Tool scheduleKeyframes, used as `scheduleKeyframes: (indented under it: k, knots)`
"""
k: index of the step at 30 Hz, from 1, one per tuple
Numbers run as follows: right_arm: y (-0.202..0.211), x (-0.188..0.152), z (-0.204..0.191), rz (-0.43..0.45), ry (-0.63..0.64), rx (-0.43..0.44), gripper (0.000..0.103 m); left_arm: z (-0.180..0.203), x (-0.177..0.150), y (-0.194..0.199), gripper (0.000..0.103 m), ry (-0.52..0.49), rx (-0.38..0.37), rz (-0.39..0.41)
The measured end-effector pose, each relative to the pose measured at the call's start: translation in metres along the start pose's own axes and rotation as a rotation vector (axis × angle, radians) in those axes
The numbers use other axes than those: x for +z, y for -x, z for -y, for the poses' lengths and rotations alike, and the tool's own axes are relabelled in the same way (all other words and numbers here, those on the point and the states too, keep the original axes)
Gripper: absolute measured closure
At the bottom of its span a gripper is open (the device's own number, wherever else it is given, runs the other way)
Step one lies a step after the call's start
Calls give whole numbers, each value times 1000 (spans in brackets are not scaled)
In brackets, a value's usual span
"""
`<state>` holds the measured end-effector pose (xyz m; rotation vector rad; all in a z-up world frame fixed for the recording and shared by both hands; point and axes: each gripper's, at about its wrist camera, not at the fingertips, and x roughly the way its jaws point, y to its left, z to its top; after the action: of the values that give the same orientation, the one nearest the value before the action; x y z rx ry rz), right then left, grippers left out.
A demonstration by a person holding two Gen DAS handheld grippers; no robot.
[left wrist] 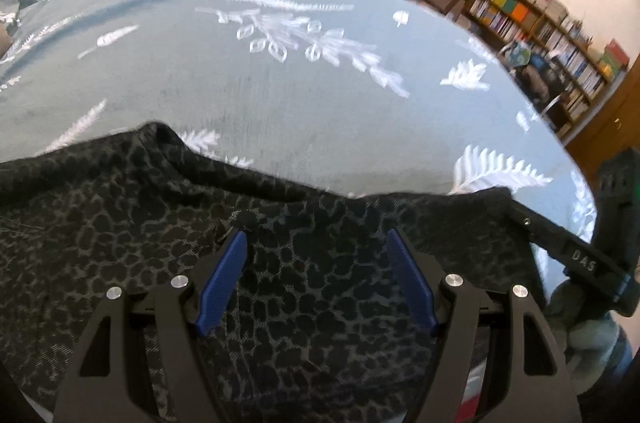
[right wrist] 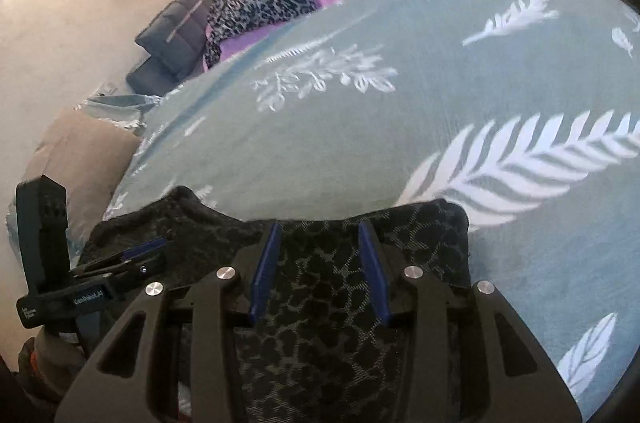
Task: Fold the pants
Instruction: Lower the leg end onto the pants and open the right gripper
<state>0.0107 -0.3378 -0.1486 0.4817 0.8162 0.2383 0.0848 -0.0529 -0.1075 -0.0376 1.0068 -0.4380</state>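
Two grippers, the left gripper and the right gripper, hover with fingers released over the pants on the bedspread; each should pinch one corner evenly.

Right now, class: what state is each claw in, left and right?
Left claw: open, poised over the dark leopard-print pants, gripping nothing visible.
Right claw: partly open over the same pants; whether it pinches the fabric cannot be told.
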Motion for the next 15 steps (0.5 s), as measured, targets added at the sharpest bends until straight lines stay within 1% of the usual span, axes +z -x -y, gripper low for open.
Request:
scheduleKeyframes:
  k: [2, 5, 7, 10, 12, 15]
  knots:
    - [-8, -5, 3, -8, 5, -5, 61, -1, -5, -7, 31, -21, 12, -4]
    - [-11, -12, 2, 9, 33, -19, 61, 5, -10, -9, 31, -77, 34, 11]
    - [-11, -13, 1, 8, 47, -24, 61, 4, -12, -10, 31, -84, 33, 17]
    - [-11, -11, 2, -3, 33, -20, 61, 1, -13, -6, 31, -58, 18, 18]
    - [-7, -8, -2, -4, 29, -33, 61, -4, -13, 2, 31, -26, 10, 19]
    - [3, -6, -9, 19, 29, -46, 61, -15, -13, 18, 31, 25, 28, 43]
